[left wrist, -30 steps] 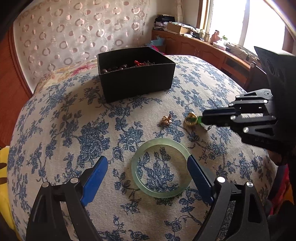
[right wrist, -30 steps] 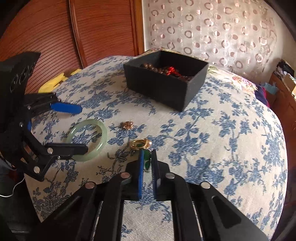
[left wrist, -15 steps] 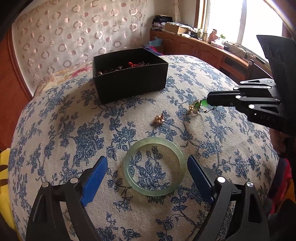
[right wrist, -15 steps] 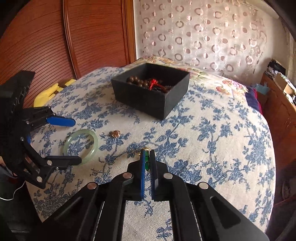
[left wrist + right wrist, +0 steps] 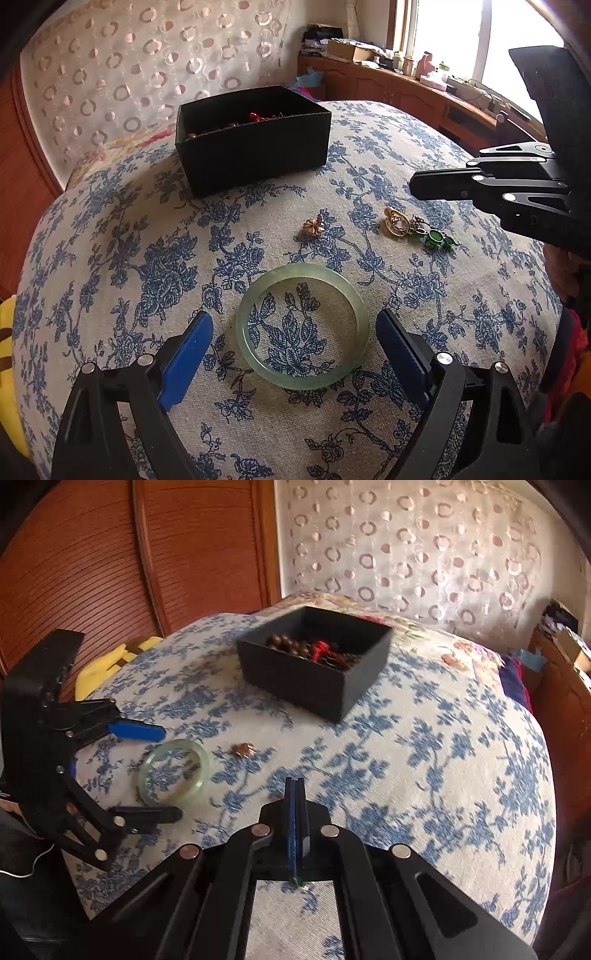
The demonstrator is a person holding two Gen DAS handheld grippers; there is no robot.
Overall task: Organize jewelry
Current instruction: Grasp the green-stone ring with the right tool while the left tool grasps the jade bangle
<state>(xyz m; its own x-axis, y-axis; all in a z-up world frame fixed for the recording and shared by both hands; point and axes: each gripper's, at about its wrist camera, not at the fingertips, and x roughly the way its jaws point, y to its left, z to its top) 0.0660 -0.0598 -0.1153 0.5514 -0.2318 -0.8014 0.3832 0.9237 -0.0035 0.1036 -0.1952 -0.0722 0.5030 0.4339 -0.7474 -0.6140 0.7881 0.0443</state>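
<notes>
A pale green jade bangle (image 5: pixel 302 326) lies flat on the blue-flowered cloth between the blue pads of my open left gripper (image 5: pixel 294 341); it also shows in the right wrist view (image 5: pixel 173 771). A small gold flower piece (image 5: pixel 314 226) (image 5: pixel 244 749) lies beyond it. A gold ring with a green-stone pendant (image 5: pixel 417 230) lies on the cloth under my right gripper (image 5: pixel 415 186). My right gripper (image 5: pixel 295 794) is shut, raised above the cloth, with nothing seen between its pads. A black box (image 5: pixel 253 138) (image 5: pixel 314 664) holds brown beads and a red piece.
The round table (image 5: pixel 110 258) drops off on all sides. A yellow object (image 5: pixel 110 661) lies at the left edge. A wooden sideboard (image 5: pixel 406 96) with clutter stands under the window. Wooden panels (image 5: pixel 110 572) and a patterned curtain stand behind.
My right gripper lifted the gold and green piece, then lost it; the piece now lies on the cloth and the gripper has risen higher, still shut. My left gripper stays around the bangle.
</notes>
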